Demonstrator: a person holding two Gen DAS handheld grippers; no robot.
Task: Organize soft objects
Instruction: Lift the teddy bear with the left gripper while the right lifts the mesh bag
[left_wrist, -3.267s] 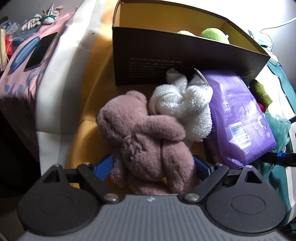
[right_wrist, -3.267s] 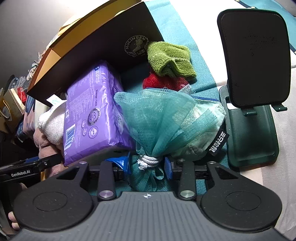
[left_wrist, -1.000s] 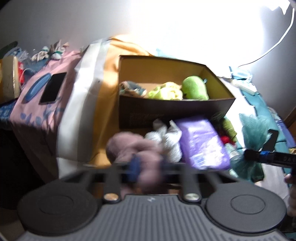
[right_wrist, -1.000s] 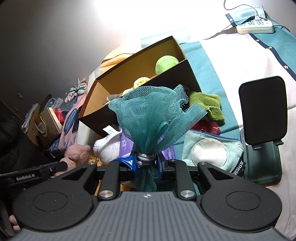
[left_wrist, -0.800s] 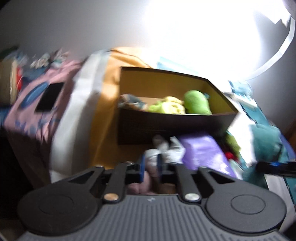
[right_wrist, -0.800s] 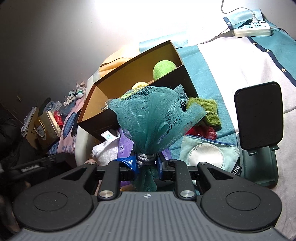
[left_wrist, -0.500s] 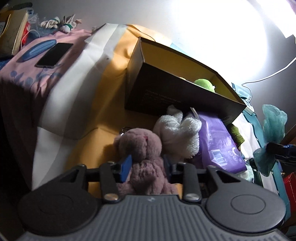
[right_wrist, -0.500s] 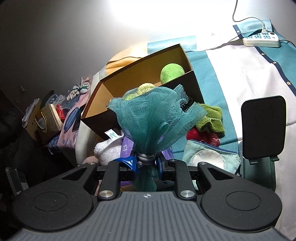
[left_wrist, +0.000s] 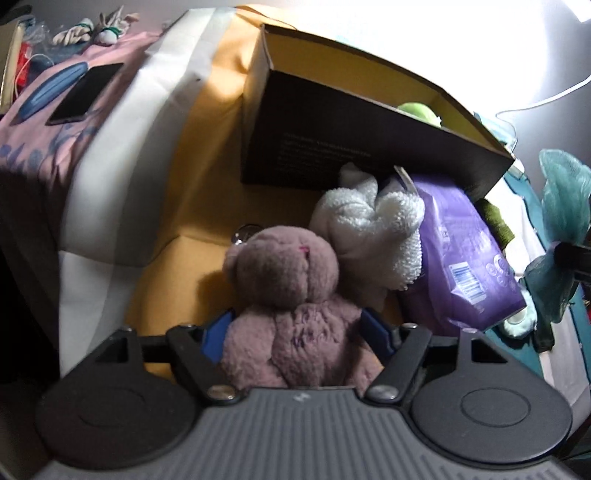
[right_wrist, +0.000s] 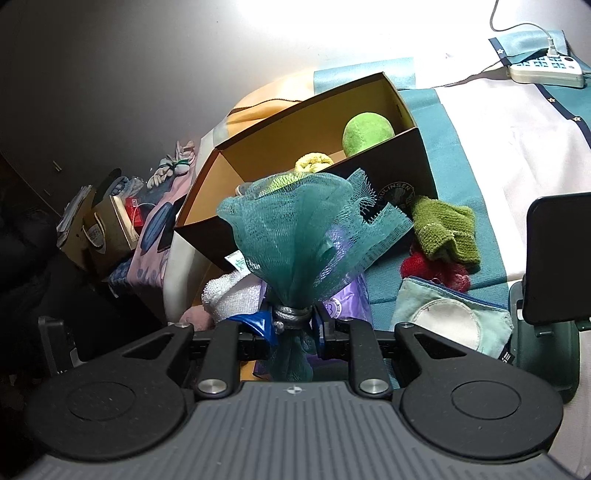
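Note:
A dusty-pink plush bear (left_wrist: 291, 306) sits upright on the yellow cloth, in front of the dark cardboard box (left_wrist: 332, 155). My left gripper (left_wrist: 295, 330) is open, with its blue pads on either side of the bear's body. My right gripper (right_wrist: 291, 325) is shut on the tied neck of a teal mesh bath pouf (right_wrist: 310, 236) and holds it up in the air in front of the box (right_wrist: 391, 177). The pouf also shows at the right edge of the left wrist view (left_wrist: 561, 206). Inside the box lie a green ball (right_wrist: 367, 134) and a yellow-green soft item (right_wrist: 314, 162).
A white towel bundle (left_wrist: 373, 232) and a purple pack (left_wrist: 465, 258) lie against the box front. A green knit cloth (right_wrist: 447, 229), a red item (right_wrist: 432, 269), a pale teal pouch (right_wrist: 450, 325) and a phone stand (right_wrist: 554, 266) lie right. A phone (left_wrist: 86, 92) lies far left.
My left gripper dropped back to the bed and its jaws opened wide around the pink bear. My right gripper lifted the teal pouf off the bed and holds it raised near the box.

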